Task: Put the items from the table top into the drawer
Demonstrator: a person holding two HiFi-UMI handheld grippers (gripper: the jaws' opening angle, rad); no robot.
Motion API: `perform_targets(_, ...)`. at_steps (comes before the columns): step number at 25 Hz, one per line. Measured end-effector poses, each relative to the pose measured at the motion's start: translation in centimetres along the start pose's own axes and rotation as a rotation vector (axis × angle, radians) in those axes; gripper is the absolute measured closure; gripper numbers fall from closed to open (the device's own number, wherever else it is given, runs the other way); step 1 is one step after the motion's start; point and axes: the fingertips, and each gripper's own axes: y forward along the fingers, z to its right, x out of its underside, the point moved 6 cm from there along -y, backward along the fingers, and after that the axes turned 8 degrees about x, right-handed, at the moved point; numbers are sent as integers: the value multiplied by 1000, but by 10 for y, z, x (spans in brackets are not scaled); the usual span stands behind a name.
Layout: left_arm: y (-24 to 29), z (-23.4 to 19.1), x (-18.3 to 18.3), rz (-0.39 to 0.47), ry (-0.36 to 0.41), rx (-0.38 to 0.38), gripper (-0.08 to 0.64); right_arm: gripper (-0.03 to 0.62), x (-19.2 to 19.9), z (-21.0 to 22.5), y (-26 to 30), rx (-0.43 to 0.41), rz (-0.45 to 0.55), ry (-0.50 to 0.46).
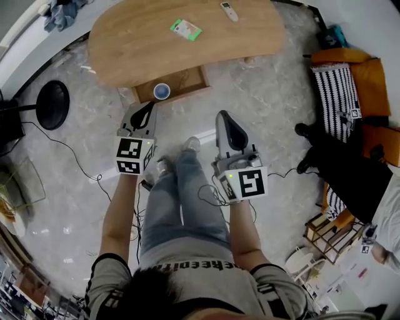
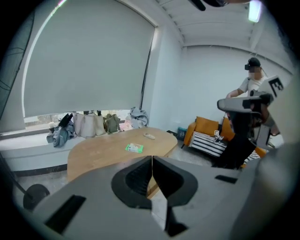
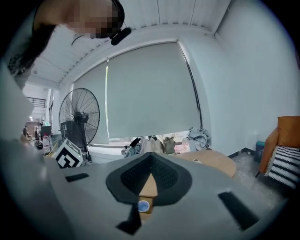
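So there are two things on the table [image 1: 137,47] right now: the green packet [image 1: 185,29] sits around the middle of the tabletop, a bit toward the far edge, and the remote [image 1: 229,10] is off to its right, close to that far edge, with a clear gap between them. The drawer [image 1: 190,78] is pulled out from under the near edge, and there's a small round blue thing [image 1: 162,91] in its left part; can't tell what it actually is. You're standing back from the table, both hands held out in front of you over the floor, short of the drawer. Your left gripper [image 2: 152,161] has its jaws pressed together with nothing between them. Your right gripper [image 3: 151,157] looks the same, tips meeting and empty, pointing at the open drawer. A black fan [image 1: 53,104] stands on the floor off the table's left end, and an orange sofa [image 1: 365,75] with a striped cushion [image 1: 334,94] is over on the right.
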Motion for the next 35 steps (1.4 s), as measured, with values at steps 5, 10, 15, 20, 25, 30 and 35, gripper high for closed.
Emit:
perform_targets(5,-49,9,-34,83,25,-21,548,589,-27,-16,-21,-2,14,-7)
perform_targets(10,-92,20,-65,145,71,-42,548,589,-53,-30,-42,2,31,-32)
perform_targets(15,-130,34,-90,200,99,-57,548,589,-76,-41,-63,6,58,-54)
perform_targets(20,-164,49,-113,260,114,-58,548,589,-102,-51,-86,15,98,-84)
perform_targets(25,-200,62,-134,336,116,-62,548,588,-124,-61,-108,34,140,-100)
perform_targets(30,-229,75,-155,406,155,-71,548,589,-144,-70,-126,40,176,-119)
perform_targets(35,-257,85,-166,449,171,-75,548,589,-156,-80,-142,45,206,-122)
